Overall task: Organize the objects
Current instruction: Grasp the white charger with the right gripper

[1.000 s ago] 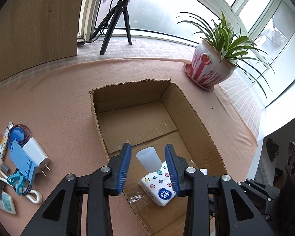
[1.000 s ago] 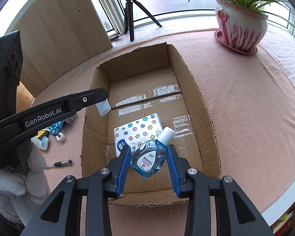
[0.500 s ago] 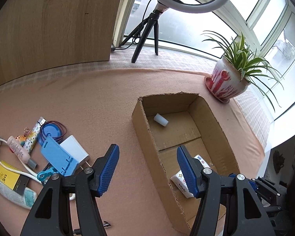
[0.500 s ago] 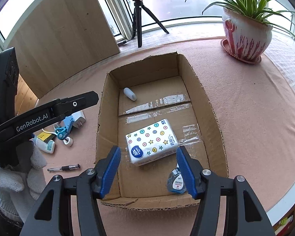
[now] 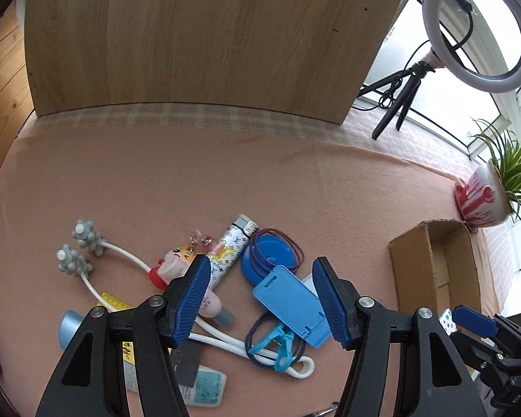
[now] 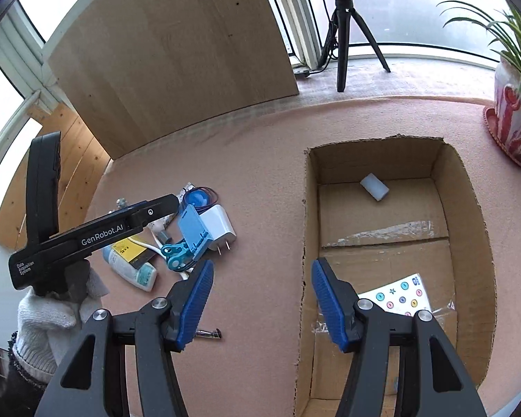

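An open brown cardboard box (image 6: 469, 243) stands on the pink cloth, holding a small white cylinder (image 6: 374, 187) on its side at the far end and a white tissue pack (image 6: 397, 299) with coloured dots nearer. Left of it lies a cluster: a blue phone stand (image 5: 291, 304), white charger plug (image 6: 220, 227), blue cap (image 5: 269, 257), patterned lighter (image 5: 231, 252), teal clip (image 5: 278, 342) and white tube (image 6: 132, 267).

Home sunroom, as I see it: bay windows (image 6: 416, 10), potted spider plant (image 6: 514, 118), ring light (image 5: 477, 29), pink-clothed tabletop (image 5: 191, 180).

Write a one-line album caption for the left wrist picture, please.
Open left gripper hovers over a pile of small clutter, its fingers framing a blue phone stand, with the cardboard box waiting at right.
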`<state>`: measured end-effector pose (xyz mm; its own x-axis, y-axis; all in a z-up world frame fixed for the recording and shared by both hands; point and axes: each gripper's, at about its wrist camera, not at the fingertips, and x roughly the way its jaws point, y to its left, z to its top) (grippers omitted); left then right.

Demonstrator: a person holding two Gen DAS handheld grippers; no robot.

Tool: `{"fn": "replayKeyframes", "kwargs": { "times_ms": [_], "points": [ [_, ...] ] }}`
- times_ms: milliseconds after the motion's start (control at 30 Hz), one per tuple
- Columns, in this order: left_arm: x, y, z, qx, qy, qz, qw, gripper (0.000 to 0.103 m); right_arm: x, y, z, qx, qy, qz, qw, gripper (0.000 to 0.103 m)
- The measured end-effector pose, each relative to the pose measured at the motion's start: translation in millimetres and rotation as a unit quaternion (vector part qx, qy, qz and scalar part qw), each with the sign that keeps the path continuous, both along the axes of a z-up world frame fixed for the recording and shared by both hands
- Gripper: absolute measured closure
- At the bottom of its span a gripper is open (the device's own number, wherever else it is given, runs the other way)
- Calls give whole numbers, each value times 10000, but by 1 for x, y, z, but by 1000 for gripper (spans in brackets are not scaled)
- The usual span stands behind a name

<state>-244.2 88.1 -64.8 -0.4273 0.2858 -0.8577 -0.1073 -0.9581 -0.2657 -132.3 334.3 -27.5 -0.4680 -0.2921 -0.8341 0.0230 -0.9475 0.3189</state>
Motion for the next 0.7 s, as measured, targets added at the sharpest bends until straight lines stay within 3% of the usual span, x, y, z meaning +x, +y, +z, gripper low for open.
{"fn": "replayKeyframes", "kwargs": {
  "times_ms": [167,333,400,700],
  "points": [
    [-32,-34,-18,102,-285,309,9991,39,-41,-37,-14,-346,-350,269,9984,48],
    [-53,-40,-41,103,-527,376,9978,45,-78,-66,-43,-464,-823,312,9950,48],
    [-60,-45,-52,218,-672,457,9965,55,-91,-75,-53,-395,-942,286,9944,48],
    [-54,-27,-64,450,-790,155,9957,76,-125,-95,-88,-99,-1303,294,9910,48]
  ]
}}
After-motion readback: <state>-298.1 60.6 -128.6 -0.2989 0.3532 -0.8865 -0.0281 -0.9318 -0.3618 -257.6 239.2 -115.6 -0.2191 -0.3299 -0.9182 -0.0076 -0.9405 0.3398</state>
